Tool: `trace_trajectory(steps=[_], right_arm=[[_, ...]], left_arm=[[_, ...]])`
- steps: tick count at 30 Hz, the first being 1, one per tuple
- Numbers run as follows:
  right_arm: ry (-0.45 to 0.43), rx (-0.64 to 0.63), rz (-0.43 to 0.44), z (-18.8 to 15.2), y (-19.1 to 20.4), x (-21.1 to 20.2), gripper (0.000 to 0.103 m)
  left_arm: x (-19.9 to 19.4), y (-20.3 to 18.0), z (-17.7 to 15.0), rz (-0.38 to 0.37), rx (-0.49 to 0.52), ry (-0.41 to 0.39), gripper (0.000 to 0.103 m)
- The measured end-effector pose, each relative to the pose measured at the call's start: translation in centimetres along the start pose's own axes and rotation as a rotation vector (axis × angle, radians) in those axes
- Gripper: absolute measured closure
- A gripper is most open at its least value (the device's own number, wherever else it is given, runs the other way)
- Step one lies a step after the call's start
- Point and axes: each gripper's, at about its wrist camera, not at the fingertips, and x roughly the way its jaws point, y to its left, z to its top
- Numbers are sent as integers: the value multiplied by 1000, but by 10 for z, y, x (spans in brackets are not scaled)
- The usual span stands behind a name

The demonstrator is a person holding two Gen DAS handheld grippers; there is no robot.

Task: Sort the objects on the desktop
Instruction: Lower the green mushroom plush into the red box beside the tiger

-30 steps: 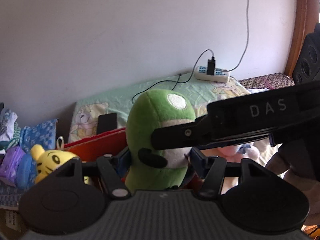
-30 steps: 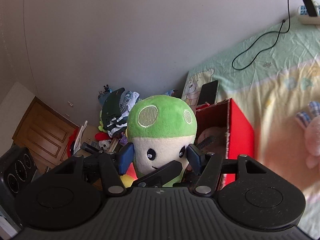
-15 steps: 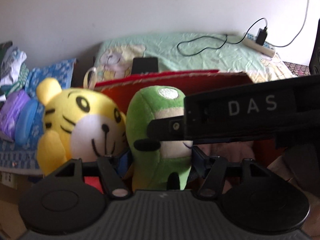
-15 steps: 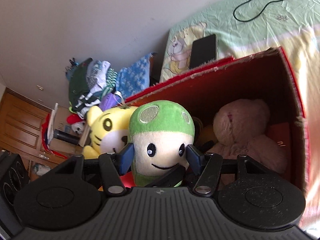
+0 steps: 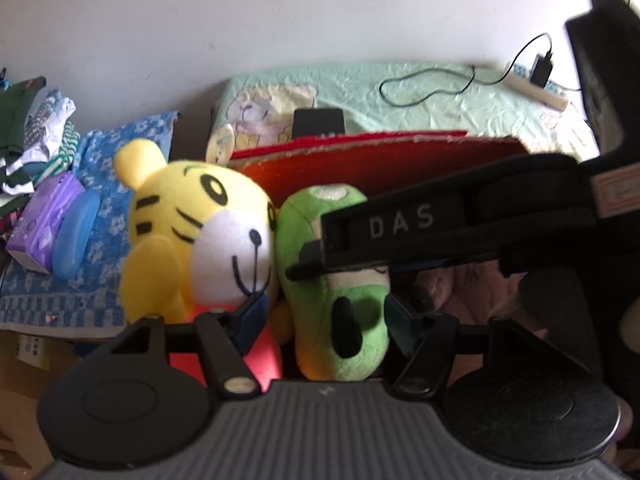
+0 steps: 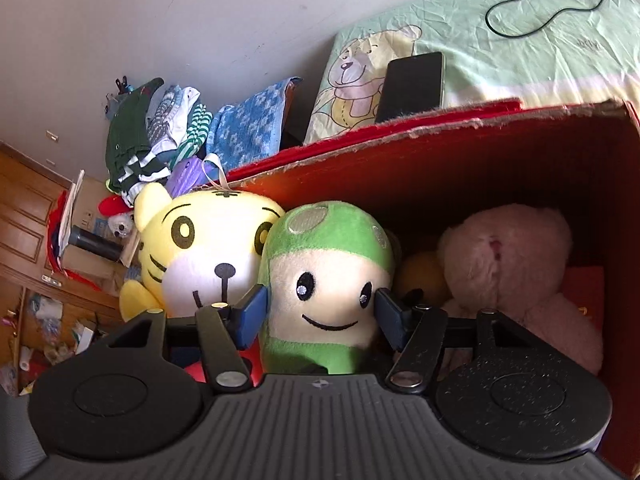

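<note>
Right claw (image 6: 319, 309): the blue pads press both sides of the green mushroom plush (image 6: 328, 280); it holds the toy by the face.
Left claw (image 5: 326, 314): around the same plush (image 5: 340, 300), which seems gripped, though the right tool hides part of it.
Plush place: inside the red box (image 6: 500, 152), between the yellow tiger plush (image 6: 208, 248) on the claw's left and the pink bear (image 6: 516, 272) on its right.
Surface: beyond the box, a bed sheet (image 6: 520, 52) with a phone (image 6: 412, 84) and a black cable (image 6: 540, 12).
Room: white wall (image 5: 280, 20), folded clothes (image 6: 160, 132) far left.
Hidden: box floor.
</note>
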Motion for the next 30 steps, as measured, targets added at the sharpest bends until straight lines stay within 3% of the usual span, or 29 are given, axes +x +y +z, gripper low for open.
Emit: trace_trajectory(steps=[11, 20, 30], right_arm=[[-71, 69, 45, 1, -12, -25, 38], [-59, 81, 54, -2, -11, -22, 58], [-89, 64, 35, -5, -8, -24, 58]], left_arm=[[3, -3, 2, 19, -3, 16, 29], [-3, -11, 3, 35, 6, 7, 24], [-8, -11, 3, 52, -8, 2, 23]])
